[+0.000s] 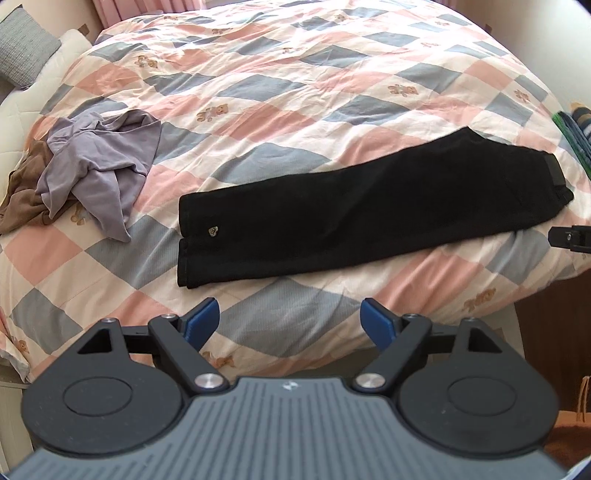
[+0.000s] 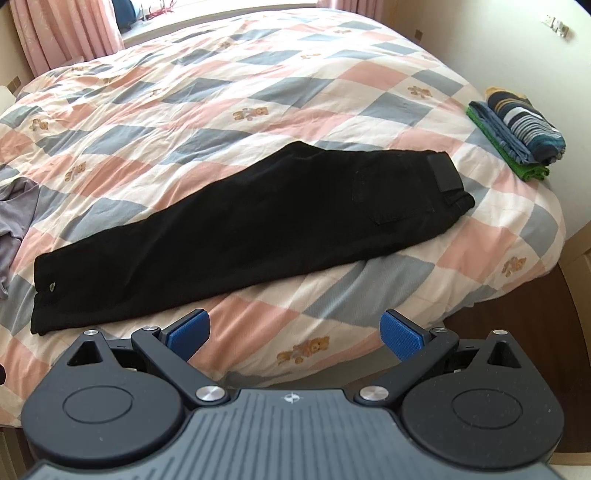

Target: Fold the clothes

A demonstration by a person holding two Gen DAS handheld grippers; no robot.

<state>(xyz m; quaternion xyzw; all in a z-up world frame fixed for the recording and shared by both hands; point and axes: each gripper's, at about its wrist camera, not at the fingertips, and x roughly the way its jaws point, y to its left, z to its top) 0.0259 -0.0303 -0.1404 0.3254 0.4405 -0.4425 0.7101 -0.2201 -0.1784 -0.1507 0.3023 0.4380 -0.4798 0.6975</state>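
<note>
Black trousers (image 1: pixel 369 206) (image 2: pixel 251 229) lie flat on the bed, folded lengthwise with one leg over the other, hems to the left and waistband to the right. A crumpled lilac garment (image 1: pixel 99 162) (image 2: pixel 14 218) lies left of them on top of a brown one (image 1: pixel 22 192). My left gripper (image 1: pixel 290 319) hovers open just in front of the hem end, holding nothing. My right gripper (image 2: pixel 295 330) is open too, near the bed's front edge below the trousers' middle. Its tip (image 1: pixel 570 238) shows at the right edge of the left wrist view.
The bed has a checked pink, blue and cream quilt (image 1: pixel 295 85) (image 2: pixel 221 92). A stack of folded clothes (image 2: pixel 517 133) sits at the bed's right edge. Pillows (image 1: pixel 26 48) are at the far left, pink curtains (image 2: pixel 66 33) behind. Dark wooden floor (image 2: pixel 535 325) lies right of the bed.
</note>
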